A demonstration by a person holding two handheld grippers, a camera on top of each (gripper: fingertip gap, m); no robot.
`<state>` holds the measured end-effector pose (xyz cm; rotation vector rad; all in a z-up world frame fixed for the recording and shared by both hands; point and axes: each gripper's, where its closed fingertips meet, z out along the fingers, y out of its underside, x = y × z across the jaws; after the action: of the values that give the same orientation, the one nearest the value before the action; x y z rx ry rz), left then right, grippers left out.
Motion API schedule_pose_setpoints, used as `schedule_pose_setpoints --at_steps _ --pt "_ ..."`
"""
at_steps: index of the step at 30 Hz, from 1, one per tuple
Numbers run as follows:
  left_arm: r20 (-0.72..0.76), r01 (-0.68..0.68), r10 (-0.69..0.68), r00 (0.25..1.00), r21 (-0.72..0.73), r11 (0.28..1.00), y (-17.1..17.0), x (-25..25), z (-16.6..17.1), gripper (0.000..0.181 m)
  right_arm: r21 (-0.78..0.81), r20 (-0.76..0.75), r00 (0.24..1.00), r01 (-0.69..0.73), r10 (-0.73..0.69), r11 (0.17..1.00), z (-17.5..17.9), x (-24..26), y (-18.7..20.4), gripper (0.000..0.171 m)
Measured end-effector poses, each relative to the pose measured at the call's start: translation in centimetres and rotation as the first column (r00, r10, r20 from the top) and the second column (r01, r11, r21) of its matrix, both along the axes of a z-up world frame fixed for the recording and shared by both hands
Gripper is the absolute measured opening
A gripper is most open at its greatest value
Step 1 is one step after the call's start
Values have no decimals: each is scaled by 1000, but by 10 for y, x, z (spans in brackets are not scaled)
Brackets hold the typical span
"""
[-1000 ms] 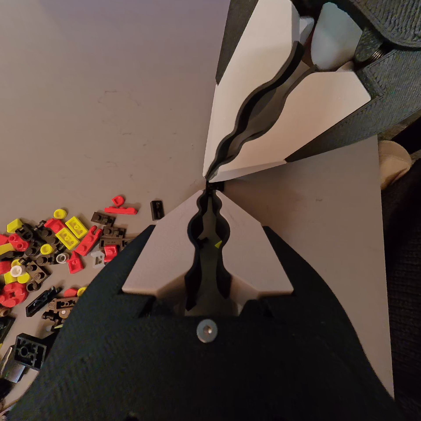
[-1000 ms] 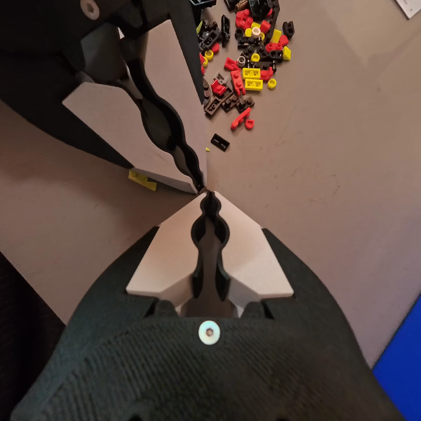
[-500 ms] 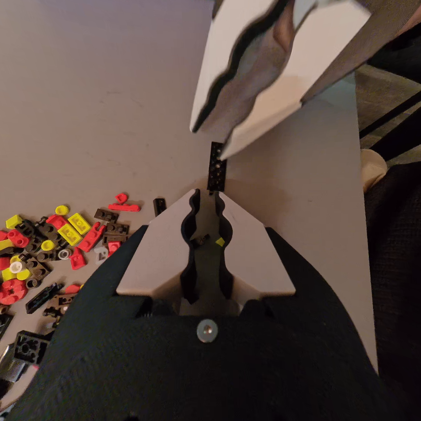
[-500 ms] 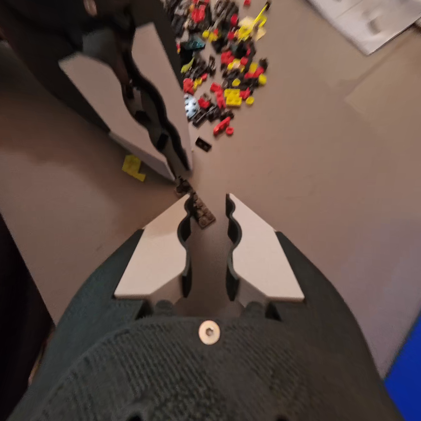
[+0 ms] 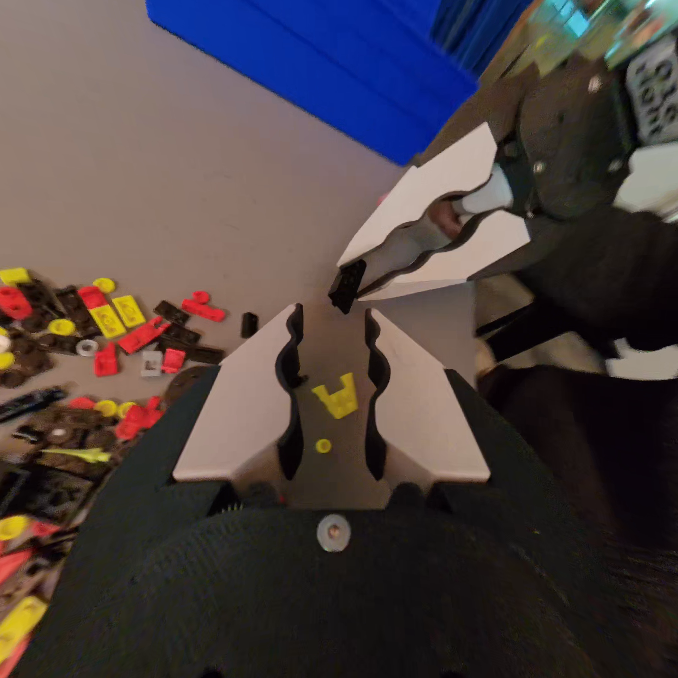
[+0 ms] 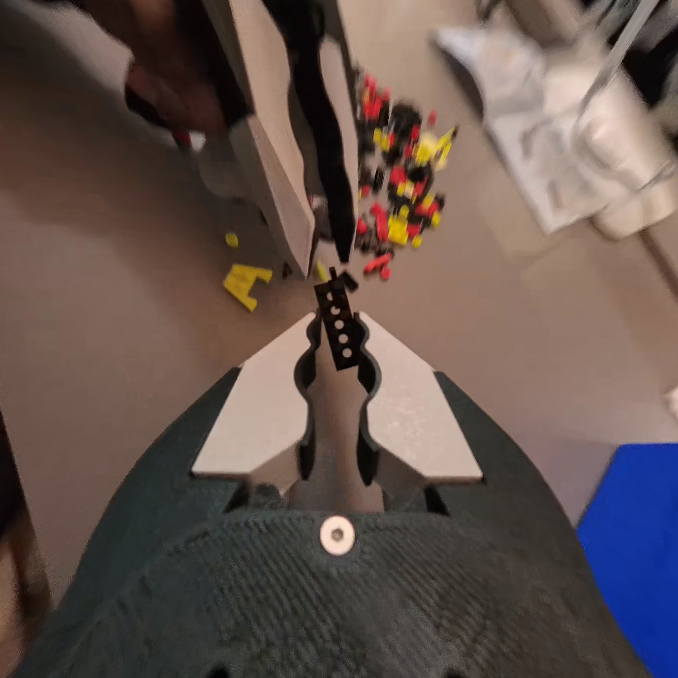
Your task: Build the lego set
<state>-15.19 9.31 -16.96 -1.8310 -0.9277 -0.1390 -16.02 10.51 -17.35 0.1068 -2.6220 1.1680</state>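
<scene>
My right gripper (image 6: 336,313) is shut on a long black plate with a row of holes (image 6: 335,330) and holds it above the table. In the left wrist view the right gripper (image 5: 351,281) comes in from the upper right with the black plate (image 5: 343,293) at its tips. My left gripper (image 5: 333,311) is open and empty, just short of the plate. It also shows in the right wrist view (image 6: 326,264), blurred. A yellow wedge plate (image 5: 335,400) and a small yellow round stud (image 5: 323,445) lie on the table under the left fingers.
A pile of red, yellow and black pieces (image 5: 91,330) lies on the grey table (image 5: 165,165) to the left; it also shows in the right wrist view (image 6: 400,190). A blue object (image 5: 330,55) lies at the far edge. Clear plastic bags (image 6: 550,146) lie beyond the pile.
The black plate passed from my left gripper to my right. The right gripper opened, then shut on it; the left gripper opened and drew back. Both views are blurred from moving.
</scene>
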Motion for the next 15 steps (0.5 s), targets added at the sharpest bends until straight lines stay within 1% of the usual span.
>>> schedule_pose_setpoints --at_steps 1,3,4,6,8,11,13,15 --pt "29 -2 -1 1000 74 997 2 4 8 33 -58 -64 998 -28 24 998 15 3 -4 16" --pt "70 13 -30 997 233 973 7 12 28 32 -120 -226 973 -77 49 990 38 8 -8 16" --pt "67 25 -47 997 296 955 9 15 39 27 -127 -302 952 -97 55 987 45 10 -9 15" --pt "39 38 -55 998 348 937 10 18 51 19 -125 -407 911 -123 62 985 53 15 -11 15" --pt "-17 61 -59 998 329 942 9 19 52 7 -123 -453 888 -144 74 982 56 21 -14 15" --pt "-99 91 -64 993 296 951 7 18 54 6 -138 -482 874 -143 60 980 59 21 -16 15" --pt "-206 127 -77 976 244 961 5 19 55 6 -182 -452 891 -149 52 972 64 23 -16 16" --pt "-340 165 -108 934 142 976 3 21 53 6 -246 -378 924 -157 54 957 72 26 -14 17"
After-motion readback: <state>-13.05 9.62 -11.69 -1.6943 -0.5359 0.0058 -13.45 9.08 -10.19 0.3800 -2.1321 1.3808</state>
